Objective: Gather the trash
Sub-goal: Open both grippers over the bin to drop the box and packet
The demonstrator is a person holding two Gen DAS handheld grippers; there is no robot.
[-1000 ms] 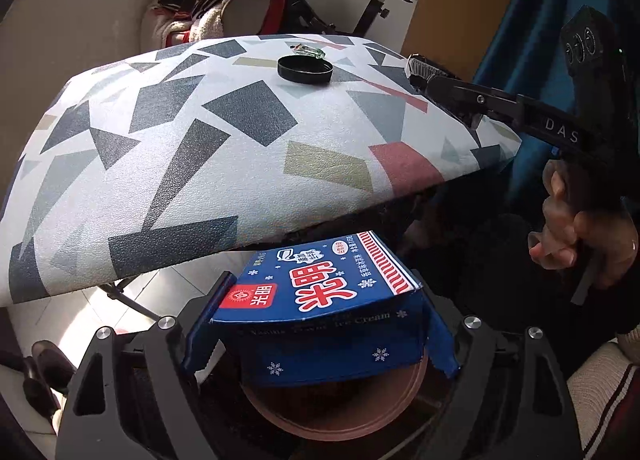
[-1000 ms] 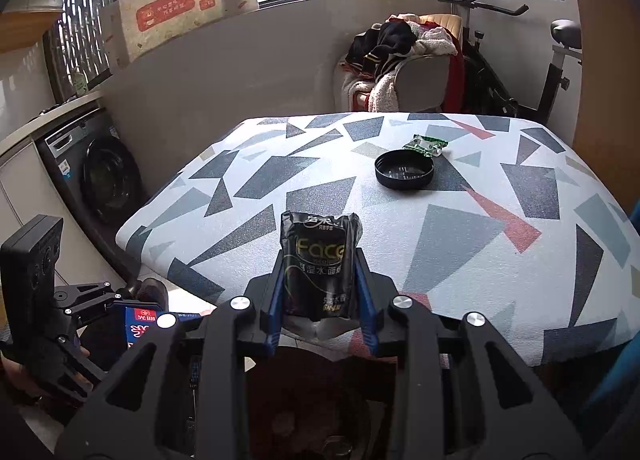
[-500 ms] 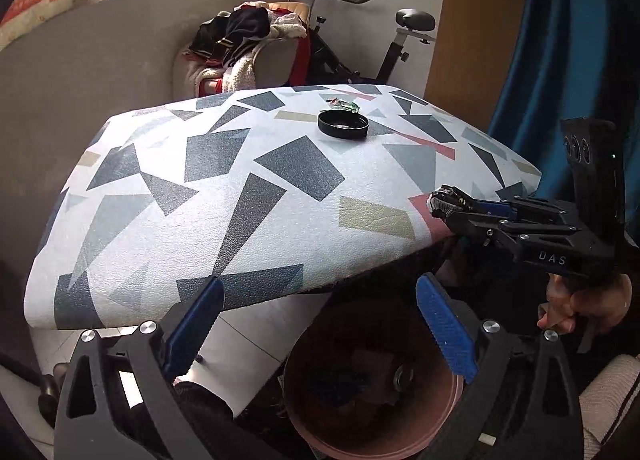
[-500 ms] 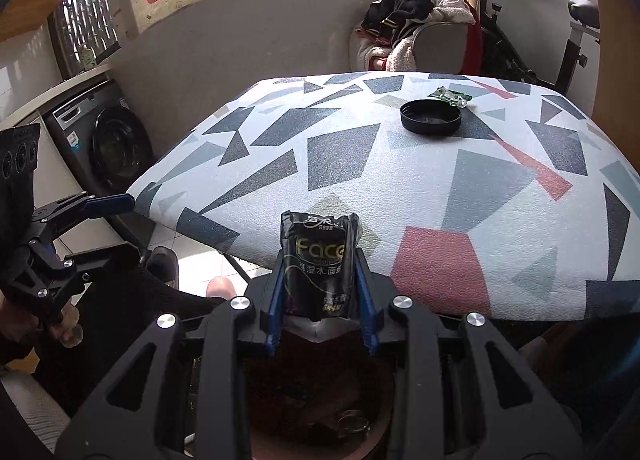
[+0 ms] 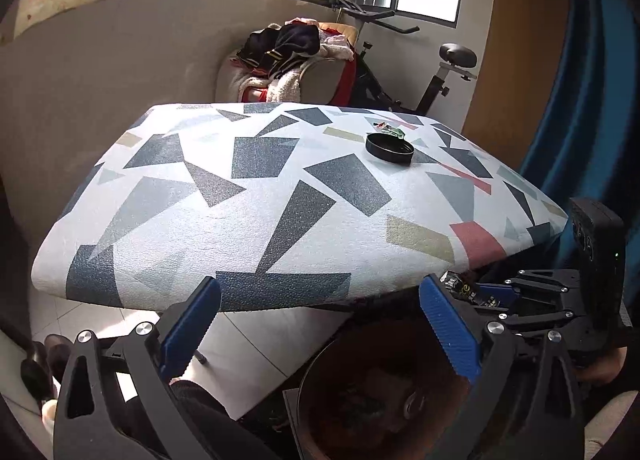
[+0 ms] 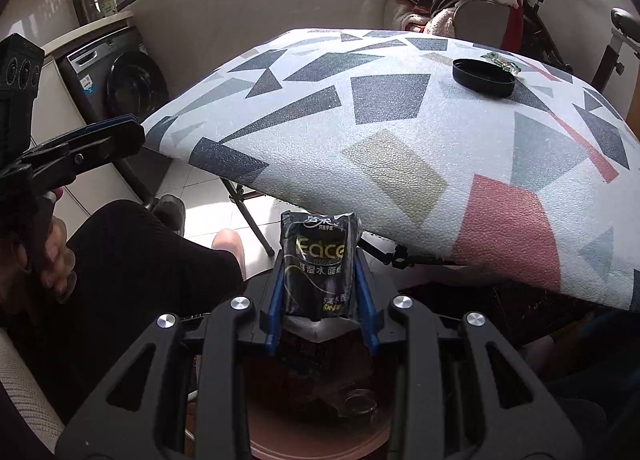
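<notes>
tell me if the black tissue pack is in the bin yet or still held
Still held, not in. The black "Face" tissue pack sits clamped between the right gripper jaws, above the round brown bin, whose contents show below.

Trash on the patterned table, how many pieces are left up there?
2: a black round lid near the table's far right corner, and a small green wrapper just behind it. None seems hidden.

The table (image 5: 280, 196) wears a pebbled, leather-like cover, matt and grainy, while the lid (image 5: 389, 148) on it is smooth black plastic. The pack (image 6: 318, 260) is glossy black film (crinkled at the top), held between ribbed blue pads (image 6: 362, 292) on matt black plastic arms with shiny metal screws. The bin (image 5: 316, 412) looks dull brown plastic.
</notes>
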